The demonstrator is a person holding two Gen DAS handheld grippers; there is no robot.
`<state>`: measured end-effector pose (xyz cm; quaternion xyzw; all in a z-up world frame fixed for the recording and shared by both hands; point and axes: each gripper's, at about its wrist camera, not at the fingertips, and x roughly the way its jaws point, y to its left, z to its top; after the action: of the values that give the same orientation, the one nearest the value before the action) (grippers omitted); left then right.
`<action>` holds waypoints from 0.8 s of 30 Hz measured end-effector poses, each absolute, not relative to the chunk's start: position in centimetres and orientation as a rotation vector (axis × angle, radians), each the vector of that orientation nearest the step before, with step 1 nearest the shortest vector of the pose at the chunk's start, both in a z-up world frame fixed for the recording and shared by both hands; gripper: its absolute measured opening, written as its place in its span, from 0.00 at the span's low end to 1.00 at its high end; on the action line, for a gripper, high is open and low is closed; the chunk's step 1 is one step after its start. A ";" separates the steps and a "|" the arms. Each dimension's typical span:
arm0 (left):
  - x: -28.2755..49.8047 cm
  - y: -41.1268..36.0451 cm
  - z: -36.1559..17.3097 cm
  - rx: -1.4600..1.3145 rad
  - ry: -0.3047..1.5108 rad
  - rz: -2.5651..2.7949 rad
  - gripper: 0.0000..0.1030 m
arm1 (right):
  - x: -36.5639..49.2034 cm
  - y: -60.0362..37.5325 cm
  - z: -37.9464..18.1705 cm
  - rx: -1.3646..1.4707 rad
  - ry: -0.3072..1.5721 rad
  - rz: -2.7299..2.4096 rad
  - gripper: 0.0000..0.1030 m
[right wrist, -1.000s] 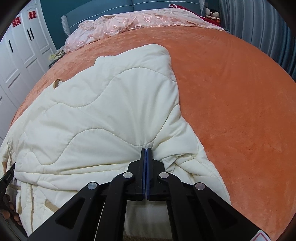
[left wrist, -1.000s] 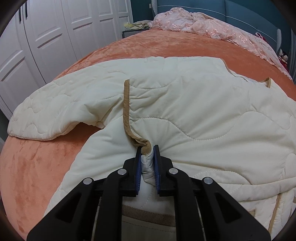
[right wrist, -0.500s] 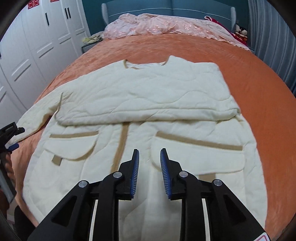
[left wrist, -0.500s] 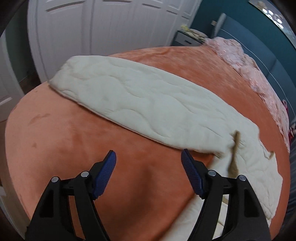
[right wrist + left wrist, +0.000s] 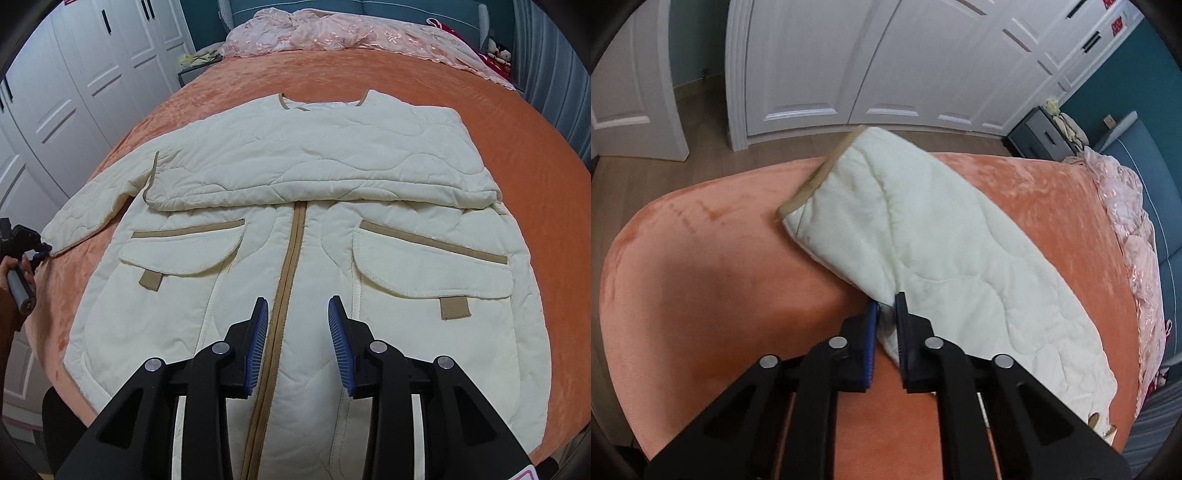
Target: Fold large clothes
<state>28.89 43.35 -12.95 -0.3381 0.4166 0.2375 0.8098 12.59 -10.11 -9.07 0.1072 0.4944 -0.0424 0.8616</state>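
A cream quilted jacket (image 5: pixel 314 236) with tan trim lies front-up on the orange bedspread (image 5: pixel 517 147). One sleeve is folded flat across its chest (image 5: pixel 314 173). The other sleeve (image 5: pixel 923 240) stretches out to the left, its tan cuff (image 5: pixel 812 181) near the bed's edge. My left gripper (image 5: pixel 886 310) is shut on the lower edge of that sleeve; it also shows in the right wrist view (image 5: pixel 33 247) at the sleeve's end. My right gripper (image 5: pixel 297 325) is open and empty above the jacket's lower front, over the tan zipper strip (image 5: pixel 288 273).
A pink lace blanket (image 5: pixel 332 33) is bunched at the head of the bed. White wardrobe doors (image 5: pixel 886 55) and wood floor (image 5: pixel 701 140) lie beyond the bed's left edge. A dark nightstand (image 5: pixel 1041 136) stands by the blue headboard (image 5: pixel 1145 155).
My left gripper let go of the folded sleeve, swung left to the other sleeve, opened and then shut on its edge. My right gripper released the jacket, pulled back and opened wider.
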 end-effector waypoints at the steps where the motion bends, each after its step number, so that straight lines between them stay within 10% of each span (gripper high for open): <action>1: 29.5 42.2 -11.6 -0.681 0.864 0.481 0.05 | 12.6 -10.3 -9.0 0.229 1.035 -0.092 0.34; 13: 29.4 6.9 6.1 -0.312 0.711 -0.311 0.09 | 10.2 -16.0 -9.1 0.287 0.997 -0.185 0.34; 14: 28.7 4.2 5.9 -0.307 0.730 -0.363 0.14 | 9.9 -16.8 -9.0 0.290 0.993 -0.200 0.35; 17: 25.9 -0.9 3.9 -0.306 0.801 -0.404 0.70 | 8.9 -19.4 -8.7 0.307 0.971 -0.246 0.45; 24: 23.8 1.4 -2.3 -0.266 0.918 -0.252 0.70 | 10.1 -23.2 -7.9 0.346 0.925 -0.276 0.52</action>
<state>23.82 1.37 -2.26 -0.1278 0.4406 -0.1211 0.8802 10.13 -23.15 -7.86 0.1653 0.4424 -0.1323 0.8715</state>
